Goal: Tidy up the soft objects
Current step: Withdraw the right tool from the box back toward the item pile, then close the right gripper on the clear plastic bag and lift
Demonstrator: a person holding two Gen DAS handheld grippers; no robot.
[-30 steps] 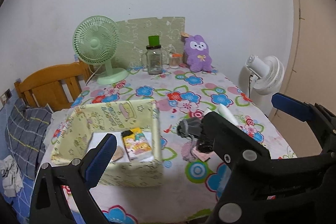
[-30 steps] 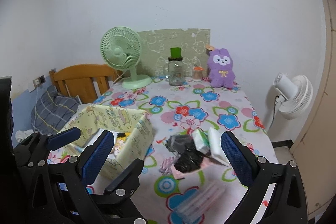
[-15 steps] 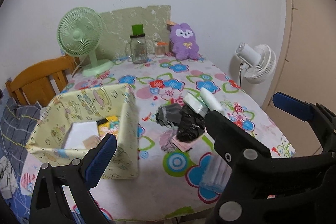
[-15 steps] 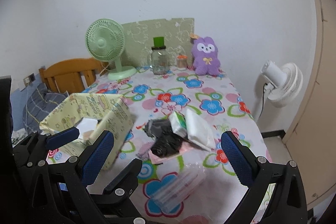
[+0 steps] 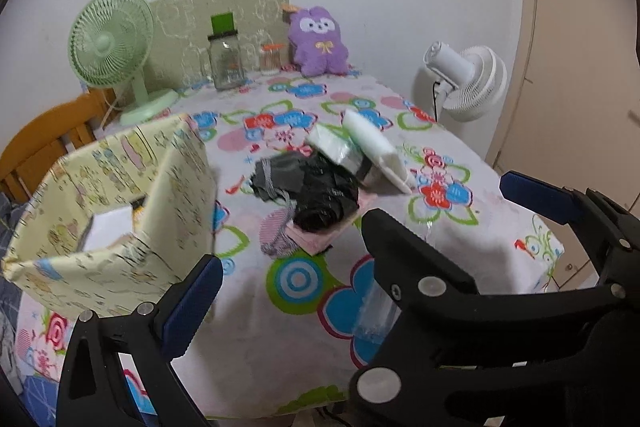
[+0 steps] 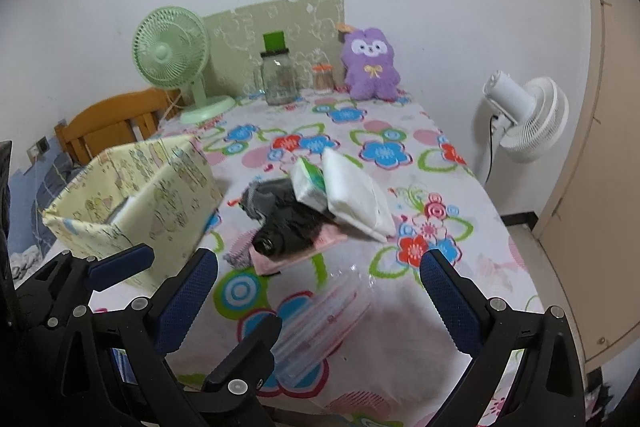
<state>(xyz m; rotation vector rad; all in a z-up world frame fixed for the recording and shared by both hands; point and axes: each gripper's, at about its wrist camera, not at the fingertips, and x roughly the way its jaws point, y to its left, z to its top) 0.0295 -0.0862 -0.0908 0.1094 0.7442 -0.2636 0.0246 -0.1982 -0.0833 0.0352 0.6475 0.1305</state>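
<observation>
Both the left gripper (image 5: pixel 360 247) and right gripper (image 6: pixel 320 291) are hanging wide open and empty, the soft pile (image 6: pixel 304 211) lying just ahead of the right one, which seems nearer.

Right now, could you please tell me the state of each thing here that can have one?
Left gripper: open, empty.
Right gripper: open, empty.
Yellow box: open-topped, upright.
Glass jar: lid on.
Green fan: blades too hidden to tell.
Purple plush: upright against the wall.
</observation>
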